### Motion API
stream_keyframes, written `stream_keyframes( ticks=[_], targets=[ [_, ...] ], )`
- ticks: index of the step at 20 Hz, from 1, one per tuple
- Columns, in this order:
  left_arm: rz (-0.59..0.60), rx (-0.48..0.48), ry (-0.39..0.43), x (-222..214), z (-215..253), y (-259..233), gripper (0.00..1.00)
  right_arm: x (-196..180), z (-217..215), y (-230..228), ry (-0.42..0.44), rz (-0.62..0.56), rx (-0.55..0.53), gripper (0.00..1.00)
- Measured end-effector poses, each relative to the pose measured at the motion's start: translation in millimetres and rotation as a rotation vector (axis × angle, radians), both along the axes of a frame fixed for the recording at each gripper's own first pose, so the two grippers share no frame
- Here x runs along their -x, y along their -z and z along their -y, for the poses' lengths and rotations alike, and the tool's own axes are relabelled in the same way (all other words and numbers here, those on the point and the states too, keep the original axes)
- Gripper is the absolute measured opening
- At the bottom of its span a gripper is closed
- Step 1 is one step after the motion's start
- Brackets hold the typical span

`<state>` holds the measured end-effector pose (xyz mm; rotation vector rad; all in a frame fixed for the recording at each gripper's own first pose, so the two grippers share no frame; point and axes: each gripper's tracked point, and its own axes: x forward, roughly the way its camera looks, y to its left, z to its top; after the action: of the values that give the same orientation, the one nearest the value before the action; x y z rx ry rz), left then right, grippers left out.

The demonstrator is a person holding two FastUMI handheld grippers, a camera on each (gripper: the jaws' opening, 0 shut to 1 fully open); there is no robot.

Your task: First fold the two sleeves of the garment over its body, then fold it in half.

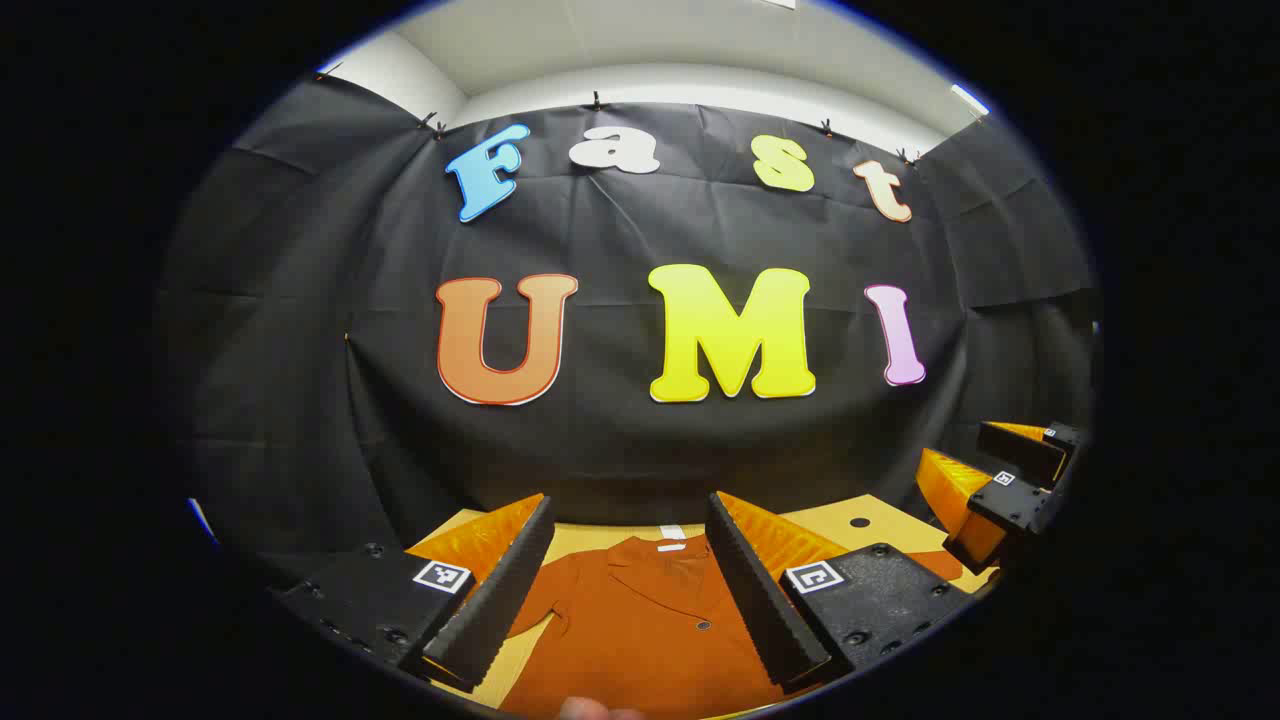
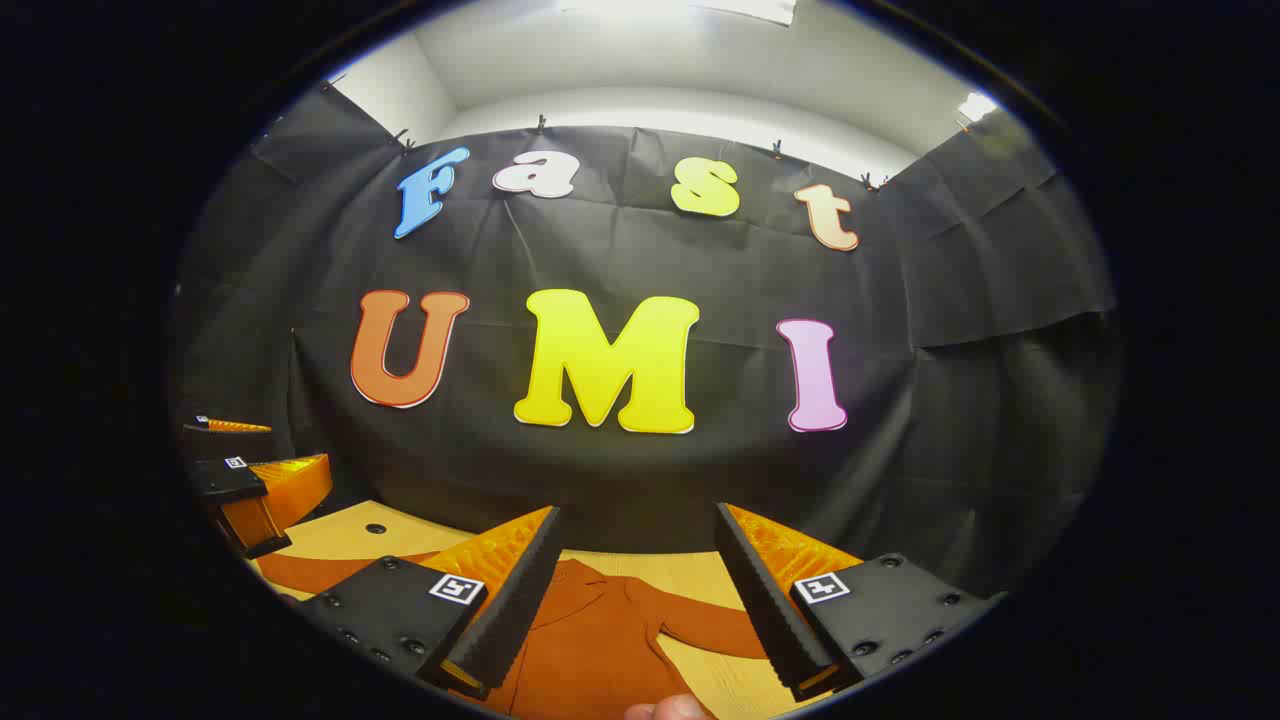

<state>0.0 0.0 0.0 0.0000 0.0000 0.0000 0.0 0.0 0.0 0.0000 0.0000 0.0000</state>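
Nearest the lens in the left gripper view, the left gripper [image 1: 630,590] holds its two ribbed fingers wide apart with nothing between them, raised above the table [image 1: 870,520]. The right gripper [image 2: 635,600] is in the same condition: fingers spread, empty, and held off the surface. The garment [image 1: 640,630], a rust-orange buttoned top, lies flat on the table with its collar toward the booth wall; one sleeve [image 1: 550,600] extends outward on the left gripper's side and the other sleeve [image 2: 715,625] on the right gripper's side. No fold appears to have been made yet. Probable faults from this position: a descent that pinches the sleeve together with the body panel underneath would drag the whole garment instead of turning the sleeve over; a grip taken too near the shoulder would leave the cuff trailing and produce a skewed fold. Both grippers are close together over the same cloth, so simultaneous inward travel risks collision.
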Motion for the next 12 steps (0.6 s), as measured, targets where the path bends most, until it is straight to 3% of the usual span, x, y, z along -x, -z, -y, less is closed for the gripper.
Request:
stream_keyframes(
  ticks=[12],
  targets=[
    [-0.018,0.002,0.008,-12.2,10.0,9.0,0.99,-16.5,20.5,8.2,0.023,-0.014,-0.013,0.96]
  ],
)
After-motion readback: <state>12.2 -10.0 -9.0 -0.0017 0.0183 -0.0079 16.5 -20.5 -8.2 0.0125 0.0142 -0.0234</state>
